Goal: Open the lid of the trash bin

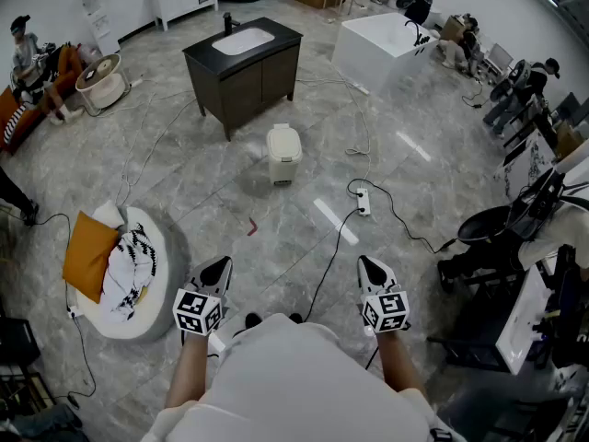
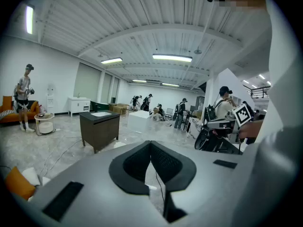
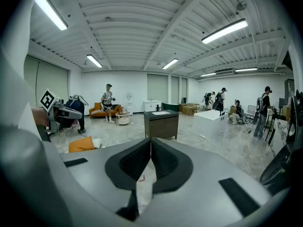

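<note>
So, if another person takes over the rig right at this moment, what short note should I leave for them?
Left gripper: jaws together, holding nothing, low and close to the body.
Right gripper: the same, shut and empty.
Trash bin: on the floor ahead, in front of the dark cabinet, well apart from both grippers. Its lid looks closed.
Done: nothing on the bin yet.
Left: walk up to the bin, bring one gripper to the lid, and lift it open.
</note>
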{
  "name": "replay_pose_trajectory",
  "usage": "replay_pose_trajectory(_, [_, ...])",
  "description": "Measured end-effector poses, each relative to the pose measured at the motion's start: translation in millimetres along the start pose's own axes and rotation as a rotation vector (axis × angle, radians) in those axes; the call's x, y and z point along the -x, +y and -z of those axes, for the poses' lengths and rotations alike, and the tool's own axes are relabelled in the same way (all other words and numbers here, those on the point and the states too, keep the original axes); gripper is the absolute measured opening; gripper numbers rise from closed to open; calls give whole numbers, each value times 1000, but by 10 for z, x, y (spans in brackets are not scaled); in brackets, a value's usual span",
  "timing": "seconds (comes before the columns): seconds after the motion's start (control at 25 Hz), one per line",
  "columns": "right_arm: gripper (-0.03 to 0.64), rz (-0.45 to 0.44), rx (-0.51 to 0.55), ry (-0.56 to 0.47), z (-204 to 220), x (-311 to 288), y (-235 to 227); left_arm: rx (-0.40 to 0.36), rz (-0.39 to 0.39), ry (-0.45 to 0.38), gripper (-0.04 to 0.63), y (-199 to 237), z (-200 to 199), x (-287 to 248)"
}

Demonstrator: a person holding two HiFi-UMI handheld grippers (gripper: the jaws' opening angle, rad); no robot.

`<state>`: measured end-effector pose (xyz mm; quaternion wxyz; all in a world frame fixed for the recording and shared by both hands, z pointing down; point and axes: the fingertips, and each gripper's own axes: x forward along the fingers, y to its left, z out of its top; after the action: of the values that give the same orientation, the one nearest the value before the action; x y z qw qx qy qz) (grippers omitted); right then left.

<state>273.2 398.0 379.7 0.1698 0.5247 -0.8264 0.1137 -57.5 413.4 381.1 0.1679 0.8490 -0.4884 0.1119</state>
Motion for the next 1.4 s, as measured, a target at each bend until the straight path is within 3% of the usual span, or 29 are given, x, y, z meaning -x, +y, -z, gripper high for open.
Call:
replay_pose_trajectory(0.88, [31, 12, 62, -6, -190, 29, 130, -24, 31, -21, 17, 118, -91, 90])
replay_pose_trajectory(1.4, [31, 33, 34, 5, -193, -34, 666, -35, 102, -4, 17, 317, 54, 304])
